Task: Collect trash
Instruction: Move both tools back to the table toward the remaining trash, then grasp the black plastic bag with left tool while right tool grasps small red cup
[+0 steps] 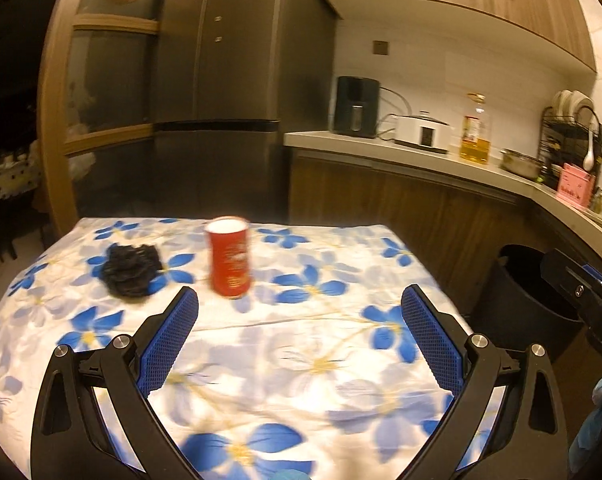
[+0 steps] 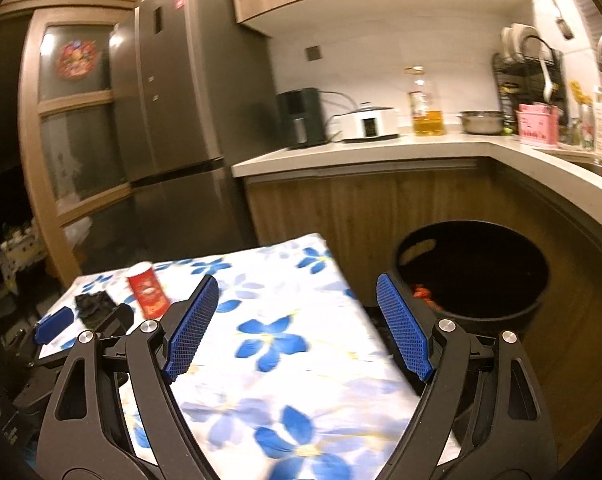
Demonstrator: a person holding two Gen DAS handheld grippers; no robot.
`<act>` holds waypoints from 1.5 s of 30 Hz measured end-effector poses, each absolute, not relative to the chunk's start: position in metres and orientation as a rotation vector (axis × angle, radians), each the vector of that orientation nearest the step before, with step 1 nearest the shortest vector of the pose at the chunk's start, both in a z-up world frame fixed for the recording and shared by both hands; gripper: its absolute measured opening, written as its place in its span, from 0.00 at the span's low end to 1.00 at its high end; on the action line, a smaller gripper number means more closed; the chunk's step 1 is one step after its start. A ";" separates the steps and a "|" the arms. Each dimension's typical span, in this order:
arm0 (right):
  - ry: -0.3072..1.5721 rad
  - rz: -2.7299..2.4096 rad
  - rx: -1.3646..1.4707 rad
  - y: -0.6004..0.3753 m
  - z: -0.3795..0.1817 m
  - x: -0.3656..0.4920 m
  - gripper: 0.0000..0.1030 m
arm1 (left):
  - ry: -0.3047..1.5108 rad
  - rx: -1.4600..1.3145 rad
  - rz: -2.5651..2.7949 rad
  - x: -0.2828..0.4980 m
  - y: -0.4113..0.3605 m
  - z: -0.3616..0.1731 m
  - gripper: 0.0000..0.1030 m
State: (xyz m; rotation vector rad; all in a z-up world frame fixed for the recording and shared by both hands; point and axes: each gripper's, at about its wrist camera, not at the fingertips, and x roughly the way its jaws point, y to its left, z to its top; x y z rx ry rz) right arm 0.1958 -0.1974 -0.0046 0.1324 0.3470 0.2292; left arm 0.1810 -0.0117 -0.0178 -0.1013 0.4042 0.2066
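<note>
Your left gripper hangs over the near half of the table covered in a white cloth with blue flowers, its blue-padded fingers spread wide with nothing between them and pointing toward the far edge. Ahead of it, slightly left of centre, stands the red cylindrical can with a white top — upright on the cloth — and just beside that, to the left and not touching, lies a crumpled black wad. Your right gripper is held over the table's right edge, fingers also wide apart and empty, one fingertip over the cloth and the other over the gap toward the round black bin on the floor beside the table. Something red-orange lies inside the bin — too dim to identify.
</note>
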 end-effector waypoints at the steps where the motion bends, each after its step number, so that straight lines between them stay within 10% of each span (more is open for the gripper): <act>1: 0.350 0.245 0.125 -0.188 -0.005 0.198 0.78 | 0.404 -0.106 0.216 0.180 -0.006 -0.018 0.94; 45: 0.516 0.444 0.035 0.054 -0.066 0.333 0.78 | 0.424 -0.236 0.505 0.199 0.194 -0.046 0.94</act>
